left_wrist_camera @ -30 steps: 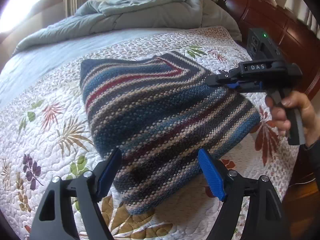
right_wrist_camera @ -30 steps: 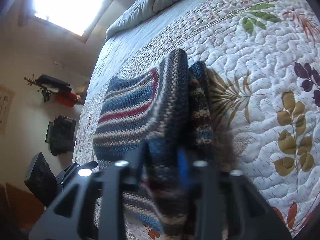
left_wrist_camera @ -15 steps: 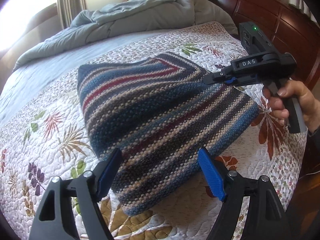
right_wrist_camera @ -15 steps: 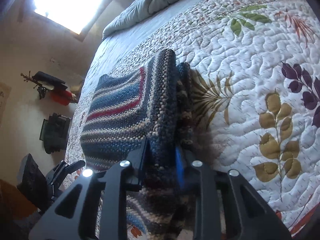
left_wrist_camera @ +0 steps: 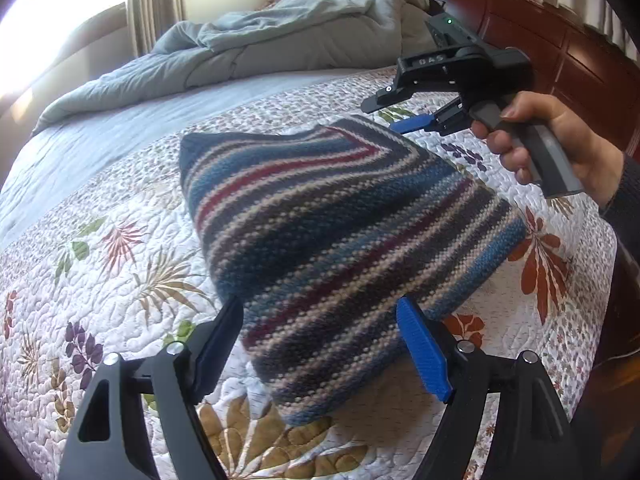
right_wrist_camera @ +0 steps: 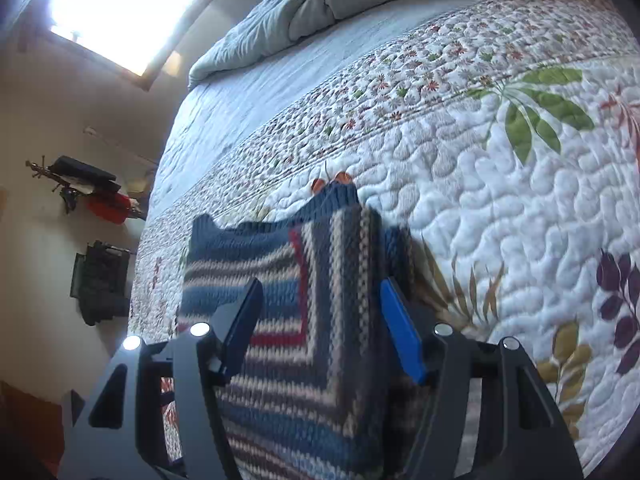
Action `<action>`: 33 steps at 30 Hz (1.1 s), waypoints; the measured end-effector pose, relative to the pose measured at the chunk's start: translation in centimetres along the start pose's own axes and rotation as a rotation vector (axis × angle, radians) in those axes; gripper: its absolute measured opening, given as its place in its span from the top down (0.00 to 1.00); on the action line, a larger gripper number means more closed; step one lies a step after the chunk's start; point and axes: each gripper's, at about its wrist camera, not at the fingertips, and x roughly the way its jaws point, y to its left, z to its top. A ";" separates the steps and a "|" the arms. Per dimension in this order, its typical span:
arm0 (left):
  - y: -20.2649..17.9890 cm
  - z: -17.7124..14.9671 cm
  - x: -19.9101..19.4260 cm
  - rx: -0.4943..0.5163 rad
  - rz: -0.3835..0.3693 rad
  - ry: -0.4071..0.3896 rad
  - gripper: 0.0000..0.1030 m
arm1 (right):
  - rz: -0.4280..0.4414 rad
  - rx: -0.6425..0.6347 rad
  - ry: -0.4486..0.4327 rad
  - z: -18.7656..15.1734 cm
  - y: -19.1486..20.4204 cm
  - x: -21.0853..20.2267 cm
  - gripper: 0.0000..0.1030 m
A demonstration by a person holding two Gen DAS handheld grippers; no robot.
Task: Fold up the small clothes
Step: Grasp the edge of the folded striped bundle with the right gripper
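While it lies folded on the floral quilt [left_wrist_camera: 100, 264]: striped knit sweater [left_wrist_camera: 340, 232], thick, soft, floppy.
Left gripper [left_wrist_camera: 320, 344]: wide apart, empty, at near edge.
Right gripper [right_wrist_camera: 316, 320]: parted, holding nothing, straddling the far fold.
Grip: doubled edge, I'd say.

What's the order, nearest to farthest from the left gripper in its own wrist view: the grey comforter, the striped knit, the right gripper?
1. Striped knit: folded on the quilt, its near corner lying between the open fingers of the left gripper.
2. Right gripper: open, above the knit's far right corner.
3. Grey comforter: bunched at the bed's far end.
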 end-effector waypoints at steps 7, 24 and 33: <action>0.2 -0.1 1.1 -0.006 -0.004 0.031 0.22 | -0.030 -0.052 0.036 0.8 0.3 1.9 0.90; 0.6 -0.8 1.5 -0.050 -0.015 0.072 0.20 | -0.051 -0.107 -0.093 -1.2 0.7 -2.7 0.70; -1.1 -1.3 -1.4 0.003 0.036 0.048 0.20 | -0.113 -0.136 -0.018 -8.7 0.3 -0.9 0.64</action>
